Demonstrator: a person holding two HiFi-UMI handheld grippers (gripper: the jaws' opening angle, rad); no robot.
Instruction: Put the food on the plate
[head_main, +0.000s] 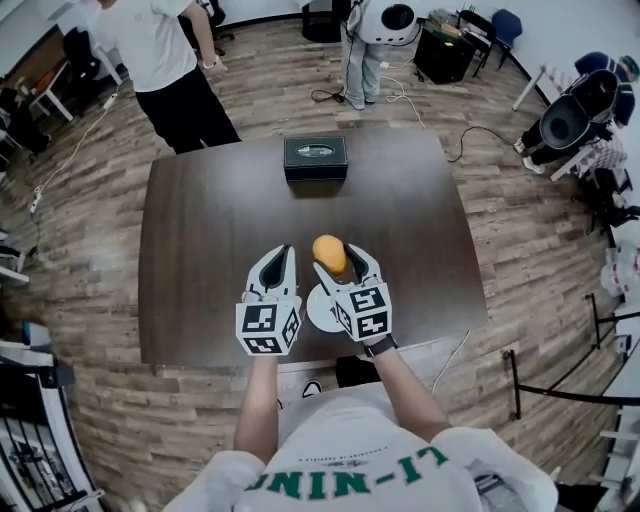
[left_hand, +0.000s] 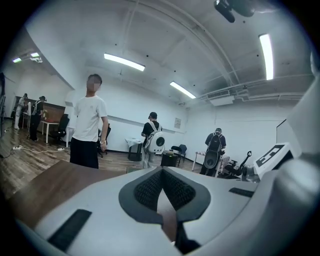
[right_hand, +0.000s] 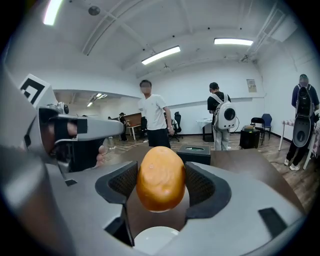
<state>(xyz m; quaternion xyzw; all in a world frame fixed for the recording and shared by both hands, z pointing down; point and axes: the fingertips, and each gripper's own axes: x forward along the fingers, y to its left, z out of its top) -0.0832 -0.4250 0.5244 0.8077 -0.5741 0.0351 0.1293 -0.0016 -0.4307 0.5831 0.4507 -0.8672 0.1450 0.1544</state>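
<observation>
One orange oval food piece (right_hand: 161, 177) clamped by right hand-held gripper (right_hand: 161, 186) above white plate (head_main: 317, 313); left hand-held gripper (left_hand: 161, 173) closed, nothing held.

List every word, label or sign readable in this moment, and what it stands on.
"LI-NIN": green print on the wearer's shirt, upside down, rest unclear.
Smaller print above it: too small to read.
Green logo on the black box: unreadable.
The wall sign: too blurred.
Cubes on the left gripper and the right gripper, which holds the food: marker patterns, no words.
</observation>
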